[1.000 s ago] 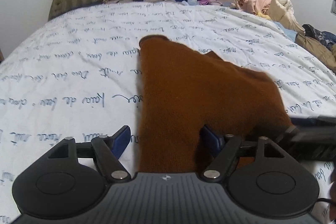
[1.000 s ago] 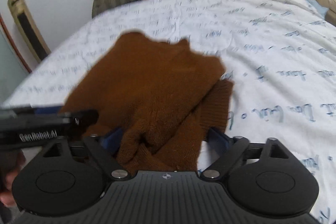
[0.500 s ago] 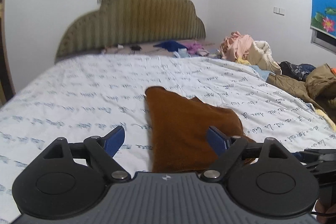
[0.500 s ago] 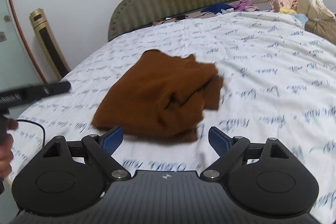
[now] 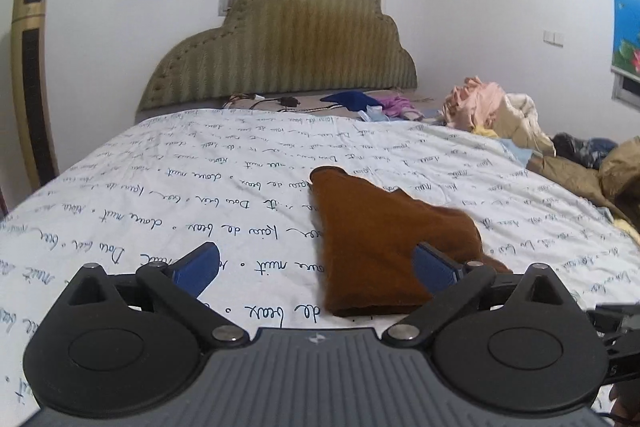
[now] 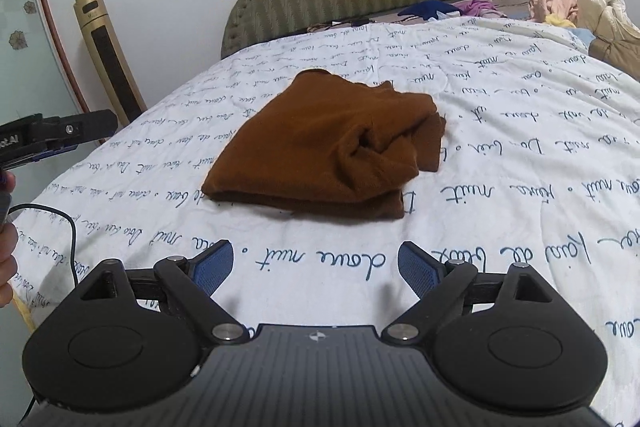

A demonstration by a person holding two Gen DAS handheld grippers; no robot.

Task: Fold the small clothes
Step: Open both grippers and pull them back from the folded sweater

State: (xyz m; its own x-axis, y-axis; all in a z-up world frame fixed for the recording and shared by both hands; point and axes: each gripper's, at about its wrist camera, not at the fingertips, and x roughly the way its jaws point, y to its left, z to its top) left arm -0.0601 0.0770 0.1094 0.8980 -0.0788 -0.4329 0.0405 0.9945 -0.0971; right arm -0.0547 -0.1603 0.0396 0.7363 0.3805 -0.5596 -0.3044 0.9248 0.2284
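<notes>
A brown garment (image 6: 328, 155) is seen lying folded in a loose bundle on the white bedspread (image 6: 520, 155) (printed with blue handwriting), near the middle of the bed. The right gripper (image 6: 316, 267) is held just short of it, fingers spread wide, nothing between them. The left gripper (image 5: 316, 267) is likewise spread and empty — the garment's near edge lies beyond its right finger (image 5: 434, 263). A heap of clothes (image 5: 500, 115) is piled at the bed's far right.
</notes>
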